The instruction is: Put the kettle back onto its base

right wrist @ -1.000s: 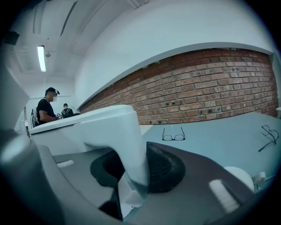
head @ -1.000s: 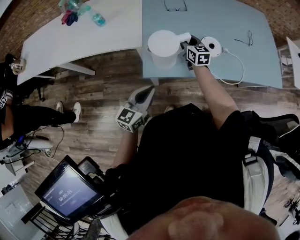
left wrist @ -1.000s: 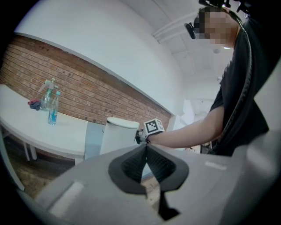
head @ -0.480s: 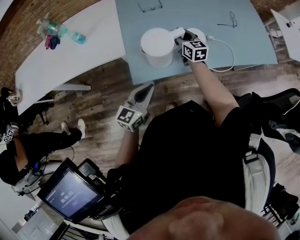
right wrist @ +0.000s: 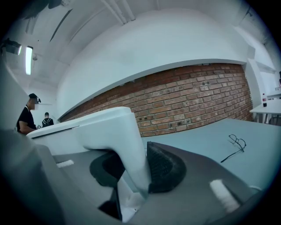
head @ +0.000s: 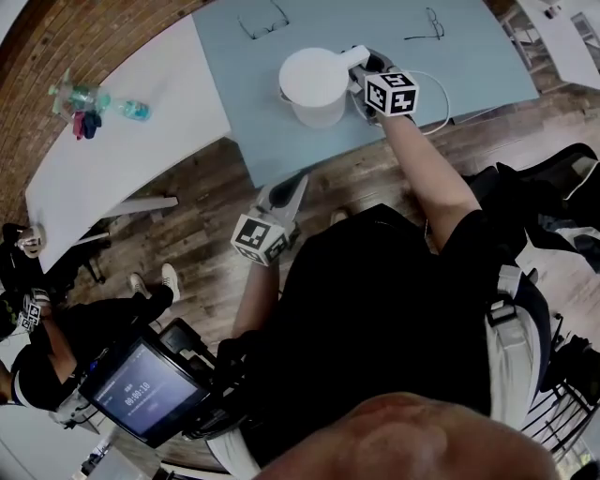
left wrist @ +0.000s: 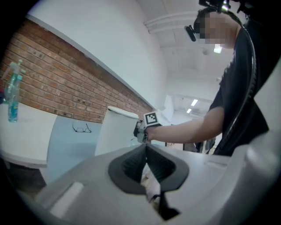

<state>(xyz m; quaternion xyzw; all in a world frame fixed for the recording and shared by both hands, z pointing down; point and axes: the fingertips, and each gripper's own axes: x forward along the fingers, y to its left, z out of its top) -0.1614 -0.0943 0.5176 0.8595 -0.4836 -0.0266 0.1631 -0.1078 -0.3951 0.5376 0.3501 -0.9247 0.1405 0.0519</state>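
The white kettle (head: pixel 314 86) is over the pale blue table (head: pixel 234 103) at the top of the head view. My right gripper (head: pixel 364 70) has the kettle's handle (right wrist: pixel 118 132) between its pads. The jaws are opening slightly, but the handle still sits against the right pad (right wrist: pixel 164 167). The kettle's base lies just right of the kettle, mostly hidden under the gripper's marker cube. Its white cable (head: pixel 446 94) loops out to the right. My left gripper (head: pixel 298 180) hangs over the floor, short of the table, shut and empty. The left gripper view shows the kettle (left wrist: pixel 116 132) ahead.
Two pairs of glasses (head: pixel 262 19) (head: pixel 427 21) lie at the back of the blue table. A white table (head: pixel 122 159) to the left carries bottles (head: pixel 94 98). A seated person (head: pixel 84 319) and a tablet screen (head: pixel 141 389) are at lower left, over wooden floor.
My right gripper has carried the kettle right towards its base, which is now mostly covered by the gripper. The left gripper has shifted slightly, still shut. The head view has swung.
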